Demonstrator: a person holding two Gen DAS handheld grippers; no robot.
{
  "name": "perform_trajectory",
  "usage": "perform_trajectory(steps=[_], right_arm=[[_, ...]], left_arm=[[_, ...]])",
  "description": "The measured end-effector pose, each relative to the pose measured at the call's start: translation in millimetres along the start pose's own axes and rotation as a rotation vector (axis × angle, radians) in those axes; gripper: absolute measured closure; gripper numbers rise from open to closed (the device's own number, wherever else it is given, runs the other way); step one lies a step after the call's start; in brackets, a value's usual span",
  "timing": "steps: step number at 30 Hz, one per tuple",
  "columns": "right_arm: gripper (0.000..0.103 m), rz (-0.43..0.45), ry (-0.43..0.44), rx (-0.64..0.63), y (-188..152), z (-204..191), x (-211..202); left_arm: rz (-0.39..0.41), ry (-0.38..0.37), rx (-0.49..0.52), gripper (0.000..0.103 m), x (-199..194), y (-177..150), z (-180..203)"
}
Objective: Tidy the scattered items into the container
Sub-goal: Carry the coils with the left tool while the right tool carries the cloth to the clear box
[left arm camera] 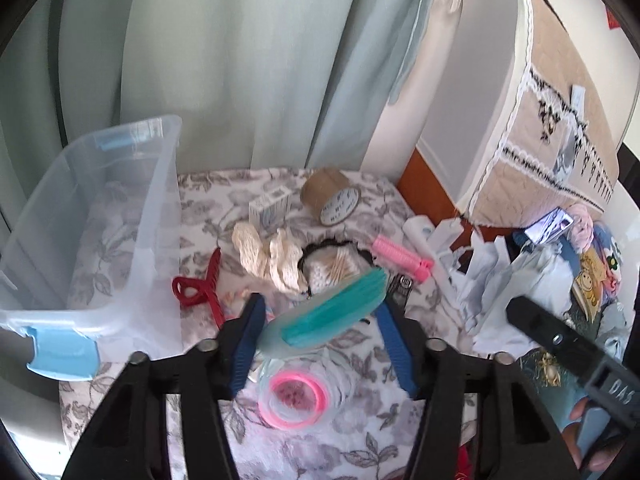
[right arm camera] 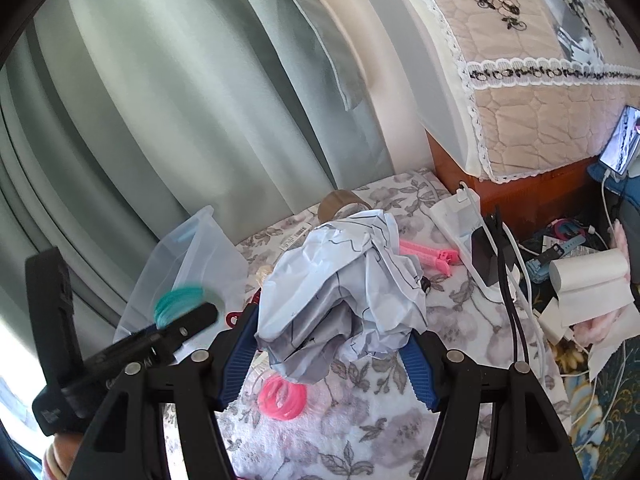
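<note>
Floral cloth w/ pale green curtains hanging behind. Left tongs are gripping a bag of teal hair ties, lifted off the cloth; clear bin is sitting just to their left. Right tongs are clamping crumpled white paper. Pink hair ties are lying below both tongs.

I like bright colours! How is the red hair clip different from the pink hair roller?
The red hair clip is dark red, with curved, toothed arms spread open; the pink hair roller is pale pink, a straight ridged tube. The clip lies near the clear container; the roller lies further right. Both rest on the flowered cloth, not yet tidied away.
</note>
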State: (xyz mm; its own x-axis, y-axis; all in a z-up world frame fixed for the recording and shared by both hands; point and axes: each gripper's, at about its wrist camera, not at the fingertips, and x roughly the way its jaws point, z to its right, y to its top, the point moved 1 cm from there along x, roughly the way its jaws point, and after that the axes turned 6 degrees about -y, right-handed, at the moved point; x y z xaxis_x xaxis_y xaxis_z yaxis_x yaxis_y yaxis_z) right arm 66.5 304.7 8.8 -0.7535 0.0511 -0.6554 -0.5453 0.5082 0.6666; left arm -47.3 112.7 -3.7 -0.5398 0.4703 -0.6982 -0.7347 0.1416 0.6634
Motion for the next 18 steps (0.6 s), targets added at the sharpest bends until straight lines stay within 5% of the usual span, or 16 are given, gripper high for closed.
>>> perform_trajectory(steps=[18], right_arm=[[0.033, -0.007, -0.005, -0.051, 1.9, -13.0, 3.3]], left_arm=[[0.032, -0.008, 0.007, 0.088, -11.3, 10.2, -8.3]])
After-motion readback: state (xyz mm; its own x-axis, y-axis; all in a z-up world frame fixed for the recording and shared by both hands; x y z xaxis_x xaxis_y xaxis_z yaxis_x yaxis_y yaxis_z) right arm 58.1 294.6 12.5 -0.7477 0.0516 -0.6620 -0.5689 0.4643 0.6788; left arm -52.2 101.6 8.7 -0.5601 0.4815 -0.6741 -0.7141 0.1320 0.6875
